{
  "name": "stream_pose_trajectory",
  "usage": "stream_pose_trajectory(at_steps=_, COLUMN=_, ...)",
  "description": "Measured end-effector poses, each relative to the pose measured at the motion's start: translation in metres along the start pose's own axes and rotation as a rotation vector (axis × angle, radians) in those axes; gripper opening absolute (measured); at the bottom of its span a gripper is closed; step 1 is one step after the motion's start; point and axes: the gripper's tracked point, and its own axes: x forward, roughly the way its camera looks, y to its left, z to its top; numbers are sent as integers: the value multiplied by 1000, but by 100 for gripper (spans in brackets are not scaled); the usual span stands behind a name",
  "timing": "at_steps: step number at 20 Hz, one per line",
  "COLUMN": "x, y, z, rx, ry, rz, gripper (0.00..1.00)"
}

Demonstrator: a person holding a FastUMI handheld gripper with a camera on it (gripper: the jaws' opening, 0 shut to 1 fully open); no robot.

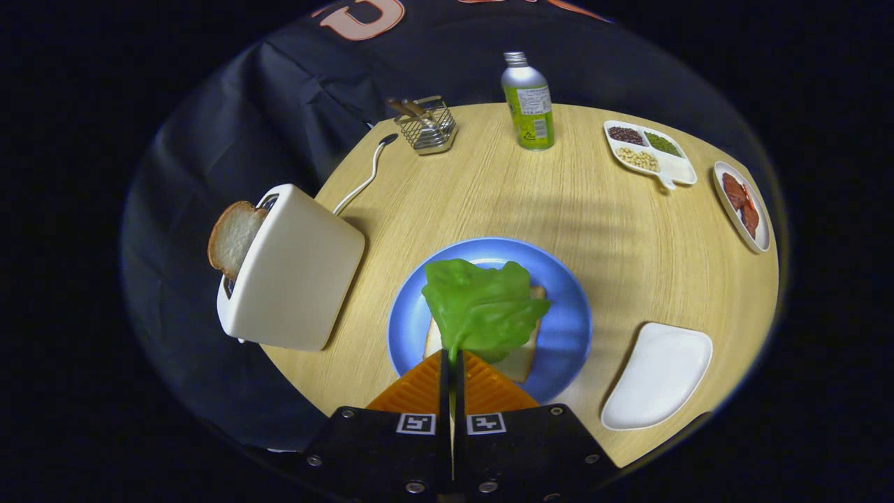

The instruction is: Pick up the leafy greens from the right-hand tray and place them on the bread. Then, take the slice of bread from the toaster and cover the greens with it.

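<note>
Two fingers of the gripper [452, 363] are pressed together on the stem edge of the lettuce leaf [483, 307], a glossy, wrinkled green sheet. The leaf hangs over a square bread slice [518, 362] on the round blue plate [569, 328]. At nine o'clock from the plate stands a smooth cream toaster [297, 269] with a porous bread slice [234, 237] rising from its slot. At four o'clock lies a white tray [656, 377] with rounded corners on the wooden table [524, 195].

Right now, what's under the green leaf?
A bread slice on the blue plate; the leaf covers its middle. The gripper is shut on the leaf's end.
</note>
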Motion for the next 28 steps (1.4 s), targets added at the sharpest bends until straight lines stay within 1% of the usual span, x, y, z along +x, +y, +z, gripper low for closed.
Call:
stream_pose_trajectory(at_steps=2, x=11, y=7, z=2, rx=-16, ry=8, rz=22, gripper=2)
stream_pose_trajectory(at_steps=3, x=16, y=6, z=3, rx=-26, ry=12, rz=11, gripper=2)
stream_pose_trajectory(at_steps=6, x=28, y=-20, z=1, rx=-66, ry=25, rz=-93, gripper=2)
stream_pose_trajectory(at_steps=8, x=32, y=-35, z=-6, rx=-63, ry=52, rz=-137, gripper=3)
stream_pose_trajectory(at_steps=9, x=34, y=-36, z=-5, rx=-56, ry=46, rz=-138, gripper=4)
stream_pose_trajectory(at_steps=13, x=35, y=-32, z=2, rx=-77, ry=18, rz=-138, gripper=15)
stream_pose_trajectory(at_steps=15, x=33, y=-33, z=1, rx=-66, ry=23, rz=-162, gripper=25)
stream_pose_trajectory(at_steps=16, x=30, y=-32, z=1, rx=-62, ry=25, rz=-164, gripper=36)
stream_pose_trajectory(at_steps=17, x=27, y=-28, z=4, rx=-68, ry=19, rz=-159, gripper=40)
stream_pose_trajectory(at_steps=18, x=22, y=-27, z=7, rx=-75, ry=4, rz=-166, gripper=52)
stream_pose_trajectory(at_steps=20, x=10, y=-21, z=15, rx=-81, ry=-17, rz=-183, gripper=67)
stream_pose_trajectory(at_steps=21, x=3, y=-14, z=20, rx=-78, ry=-25, rz=-173, gripper=69)
stream_pose_trajectory(at_steps=22, x=-3, y=-5, z=25, rx=-84, ry=-35, rz=-154, gripper=76)
stream_pose_trajectory(at_steps=23, x=-10, y=4, z=33, rx=-96, ry=-59, rz=-145, gripper=80)
stream_pose_trajectory(at_steps=24, x=-17, y=12, z=40, rx=-107, ry=-80, rz=-146, gripper=86)
stream_pose_trajectory(at_steps=26, x=-30, y=29, z=52, rx=-117, ry=-105, rz=-148, gripper=91)
stream_pose_trajectory(at_steps=28, x=-40, y=48, z=62, rx=-107, ry=-116, rz=-146, gripper=94)
